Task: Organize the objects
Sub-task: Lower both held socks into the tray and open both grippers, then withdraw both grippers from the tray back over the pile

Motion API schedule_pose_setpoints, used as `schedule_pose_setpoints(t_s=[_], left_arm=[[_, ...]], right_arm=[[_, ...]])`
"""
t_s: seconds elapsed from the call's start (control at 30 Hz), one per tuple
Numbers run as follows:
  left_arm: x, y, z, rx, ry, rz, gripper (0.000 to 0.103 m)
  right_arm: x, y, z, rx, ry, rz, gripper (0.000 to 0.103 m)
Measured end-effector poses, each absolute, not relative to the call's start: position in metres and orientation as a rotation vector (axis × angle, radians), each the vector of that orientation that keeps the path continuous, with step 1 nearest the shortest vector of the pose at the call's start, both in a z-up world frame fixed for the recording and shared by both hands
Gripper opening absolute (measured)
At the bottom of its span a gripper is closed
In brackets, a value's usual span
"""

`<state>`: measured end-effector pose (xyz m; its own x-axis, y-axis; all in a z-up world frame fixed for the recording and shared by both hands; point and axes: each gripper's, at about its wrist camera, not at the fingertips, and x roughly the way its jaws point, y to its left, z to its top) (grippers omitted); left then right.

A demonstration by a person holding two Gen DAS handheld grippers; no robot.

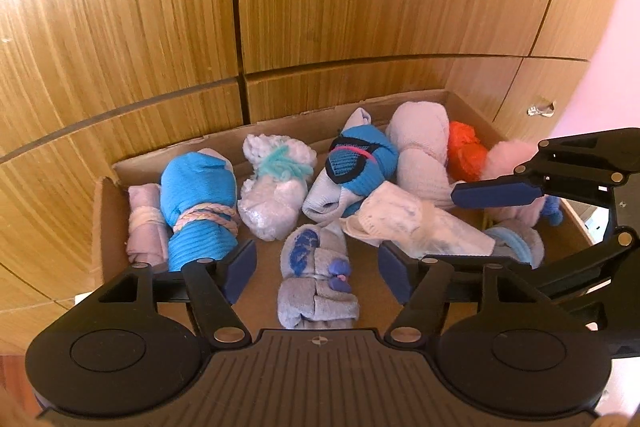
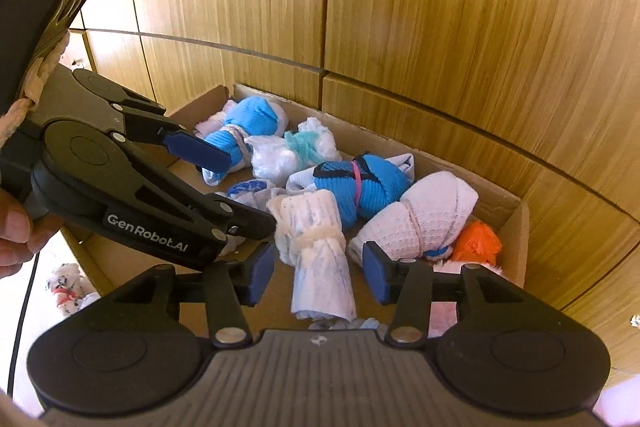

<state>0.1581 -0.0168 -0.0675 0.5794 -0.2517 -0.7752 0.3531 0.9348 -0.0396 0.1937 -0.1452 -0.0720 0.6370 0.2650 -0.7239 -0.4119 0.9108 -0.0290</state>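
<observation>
A cardboard box [image 1: 180, 147] holds several rolled, tied sock bundles. My left gripper [image 1: 316, 273] stands open over the near part of the box. A grey bundle with a blue print [image 1: 316, 291] lies between its pads, untouched. My right gripper [image 2: 319, 277] is open too. A white bundle tied with a cream band [image 2: 320, 259] lies between its pads with a gap on each side. Further back are a blue bundle with a braided cord [image 1: 196, 203], a white fluffy one with teal yarn [image 1: 276, 183] and a blue one with a black and pink band [image 1: 360, 163].
Wood-panelled doors [image 1: 360, 7] rise just behind the box. A pale waffle bundle [image 2: 424, 215] and an orange one [image 2: 478, 241] fill the right end. Outside the box on the left lies a spotted bundle [image 2: 68, 287]. A person's hand [image 2: 12, 235] holds the left gripper [image 2: 224, 183].
</observation>
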Motion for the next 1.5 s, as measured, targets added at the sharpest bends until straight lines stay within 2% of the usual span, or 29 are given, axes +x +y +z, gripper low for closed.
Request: schedule_pose_setpoints(t_s=[0.43, 0.8, 1.23, 1.5], left_arm=[[0.122, -0.007, -0.04, 0.14, 0.853, -0.353, 0.078], [0.049, 0.026, -0.02, 0.153, 0.8, -0.341, 0.081], [-0.028, 0.055, -0.046, 0.087, 0.806, -0.305, 0.081], [-0.043, 0.057, -0.064, 0.08, 0.826, -0.292, 0.082]], right_arm=[[0.169, -0.141, -0.04, -0.178, 0.753, 0.381, 0.05], [0.087, -0.143, -0.013, -0.13, 0.696, 0.376, 0.06], [0.002, -0.135, -0.028, -0.076, 0.664, 0.346, 0.067], [-0.019, -0.116, -0.048, -0.074, 0.669, 0.354, 0.069]])
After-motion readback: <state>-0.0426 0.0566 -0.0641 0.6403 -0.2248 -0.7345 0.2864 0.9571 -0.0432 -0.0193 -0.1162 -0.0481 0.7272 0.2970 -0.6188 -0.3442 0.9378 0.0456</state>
